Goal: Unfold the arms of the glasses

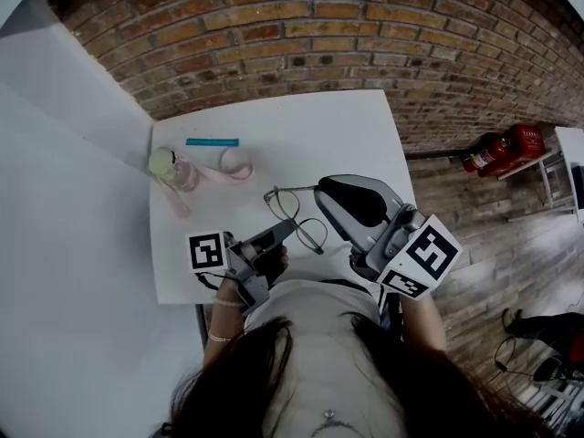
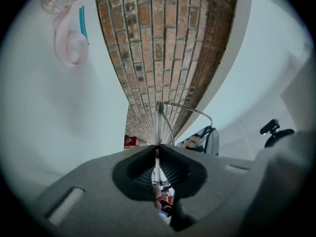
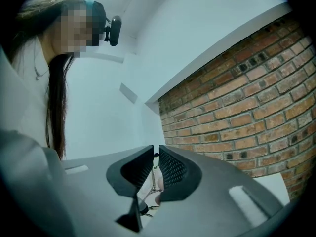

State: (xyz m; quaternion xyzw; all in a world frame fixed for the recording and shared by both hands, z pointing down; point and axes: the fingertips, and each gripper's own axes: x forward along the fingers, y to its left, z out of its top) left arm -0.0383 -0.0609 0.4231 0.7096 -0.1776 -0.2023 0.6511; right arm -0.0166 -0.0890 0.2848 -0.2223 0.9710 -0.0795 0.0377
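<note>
I am in the middle of opening the glasses (image 1: 297,215). They are up off the white table (image 1: 301,126), just in front of the person's body, between my two grippers.

My left gripper (image 1: 285,229) is pinched tight on the front of the glasses. In the left gripper view its jaws are closed flat on the thin frame (image 2: 159,122), which sticks straight up out of them.

My right gripper (image 1: 324,192) is on the other side, touching the thin wire that runs across to it. In the right gripper view its jaws have only a tiny slit between them, and a thin wire (image 3: 153,181) sits in that slit. I think it is one arm of the glasses, so I think this gripper is pinching the arm.

Next I should hold the left gripper steady and swing the right one slowly out and away, so the arm turns on its hinge. The wire looks thin and bendy, so I must pull softly.

On the table, well apart from the glasses, are a small bottle (image 1: 172,167) with a pink strap (image 1: 233,164) and a blue stick (image 1: 212,141). Behind the table is a brick wall (image 1: 319,26). The floor (image 1: 493,226) is wood, and red fire bottles (image 1: 500,150) stand by the wall.
</note>
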